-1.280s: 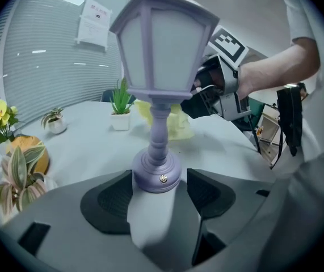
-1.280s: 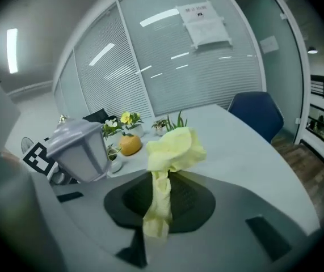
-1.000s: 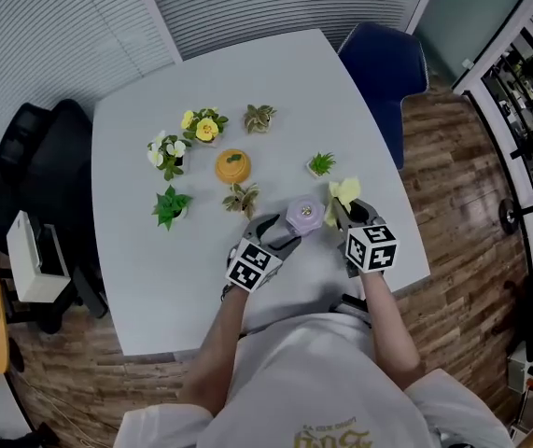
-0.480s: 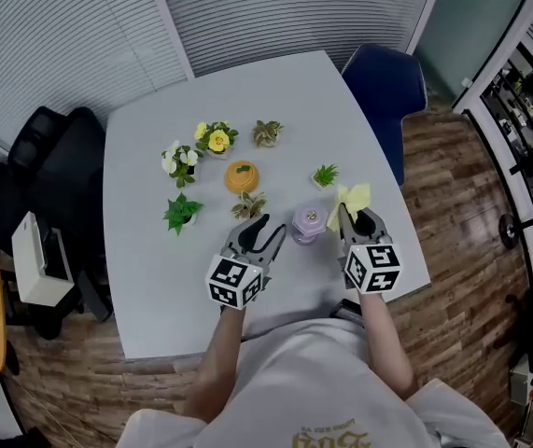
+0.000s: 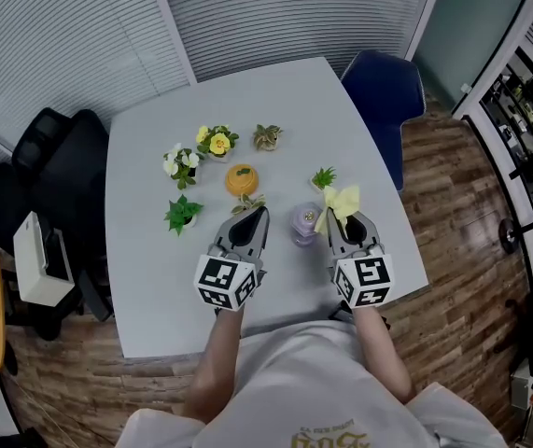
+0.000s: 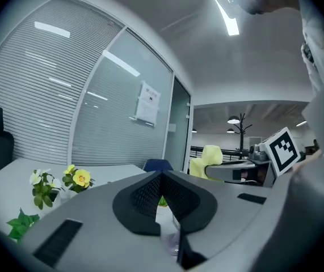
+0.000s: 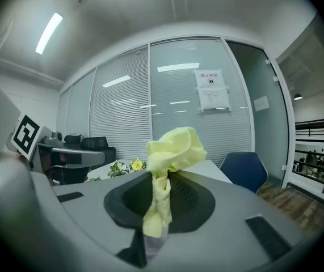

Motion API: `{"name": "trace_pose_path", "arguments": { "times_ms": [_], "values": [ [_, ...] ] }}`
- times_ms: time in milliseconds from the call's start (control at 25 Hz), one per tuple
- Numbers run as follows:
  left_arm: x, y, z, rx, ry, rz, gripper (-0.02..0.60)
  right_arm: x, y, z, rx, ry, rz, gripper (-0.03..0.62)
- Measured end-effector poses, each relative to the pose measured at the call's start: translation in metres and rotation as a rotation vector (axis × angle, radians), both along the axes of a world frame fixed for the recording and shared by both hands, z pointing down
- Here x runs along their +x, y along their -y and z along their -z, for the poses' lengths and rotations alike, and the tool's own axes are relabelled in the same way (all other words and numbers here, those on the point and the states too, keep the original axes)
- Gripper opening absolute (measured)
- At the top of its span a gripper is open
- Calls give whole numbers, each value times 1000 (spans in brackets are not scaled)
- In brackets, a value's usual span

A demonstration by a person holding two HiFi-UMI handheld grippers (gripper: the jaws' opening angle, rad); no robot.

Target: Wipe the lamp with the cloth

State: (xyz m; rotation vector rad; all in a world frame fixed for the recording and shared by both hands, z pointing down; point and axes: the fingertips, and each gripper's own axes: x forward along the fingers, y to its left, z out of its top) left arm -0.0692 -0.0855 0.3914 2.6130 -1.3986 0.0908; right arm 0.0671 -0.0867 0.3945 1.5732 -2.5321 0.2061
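Yellow cloth (image 7: 173,149) pinched, tail hidden in right claw (image 7: 162,181).

torso: white shirt (image 5: 294,376), gold print at the chest, too cut off to read | sleeves: white, apparently short | left gripper (image 5: 258,214): grey shell, black ribbed pads (image 6: 142,200), white cube (image 5: 224,283) with black square markers | right gripper (image 5: 339,220): same grey shell, black pads, marker cube
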Motion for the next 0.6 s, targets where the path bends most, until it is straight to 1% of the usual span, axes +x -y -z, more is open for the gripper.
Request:
{"name": "trace_pose_path", "arguments": {
  "times_ms": [120,360,600],
  "values": [
    [-2,-1,-2,-2,22,17,2,1,-3,-1,-4,-2,4,52],
    [-2,-3,-5,-4,30,28,2,3,-8,-5,-9,-28,11,52],
    [4,-8,-6,-5,42,29,2,9,-14,-4,-10,-21,6,52]
  ]
}}
